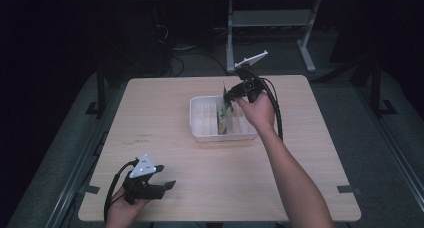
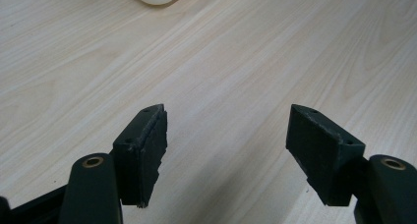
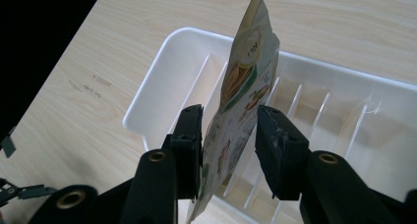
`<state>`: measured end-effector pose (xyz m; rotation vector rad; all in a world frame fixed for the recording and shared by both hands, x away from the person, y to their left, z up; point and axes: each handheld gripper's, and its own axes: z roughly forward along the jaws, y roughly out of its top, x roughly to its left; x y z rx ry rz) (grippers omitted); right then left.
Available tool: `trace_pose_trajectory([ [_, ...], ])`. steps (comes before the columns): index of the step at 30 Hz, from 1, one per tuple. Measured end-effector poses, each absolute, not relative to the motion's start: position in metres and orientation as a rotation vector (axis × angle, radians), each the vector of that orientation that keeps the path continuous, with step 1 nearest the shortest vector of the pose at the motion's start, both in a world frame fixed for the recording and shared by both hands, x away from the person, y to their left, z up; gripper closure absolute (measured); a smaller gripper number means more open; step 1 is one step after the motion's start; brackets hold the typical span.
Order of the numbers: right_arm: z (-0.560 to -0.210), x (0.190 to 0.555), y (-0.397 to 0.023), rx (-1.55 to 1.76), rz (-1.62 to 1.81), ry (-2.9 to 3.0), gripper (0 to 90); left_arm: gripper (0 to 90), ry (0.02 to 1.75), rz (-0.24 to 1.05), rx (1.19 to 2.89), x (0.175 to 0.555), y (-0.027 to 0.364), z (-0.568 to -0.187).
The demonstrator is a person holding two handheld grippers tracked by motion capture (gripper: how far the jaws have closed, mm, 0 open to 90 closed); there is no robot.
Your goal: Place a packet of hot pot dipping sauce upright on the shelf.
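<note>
Packet (image 3: 241,101), one, flat printed foil-like pouch, print too small to read; upright between right gripper (image 3: 228,140) fingers (image 3: 189,145), left pad touching, other just beside, over white ribbed plastic tray (image 3: 162,71). Pale woodgrain worktop (image 2: 221,62). Left gripper (image 2: 226,150) fingers spread wide, holding nothing.

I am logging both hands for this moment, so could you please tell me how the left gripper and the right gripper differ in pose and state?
The left gripper sits low at the near edge of the light wooden table, while the right gripper is raised over the white slotted plastic tray. The left gripper's jaws stand wide apart with nothing between them; the right gripper's jaws flank a thin printed snack packet, touching it on one side at least. Both are black and hand-held.
</note>
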<state>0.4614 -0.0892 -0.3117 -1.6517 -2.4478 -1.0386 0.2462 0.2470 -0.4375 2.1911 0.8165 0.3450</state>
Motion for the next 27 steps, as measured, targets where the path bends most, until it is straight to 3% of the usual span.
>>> trace_pose_trajectory([
  [27,-0.304,0.429,-0.131,-1.537,-1.160,-2.442,53.5,30.9,0.840,0.357,2.187,0.247,0.248,-0.438],
])
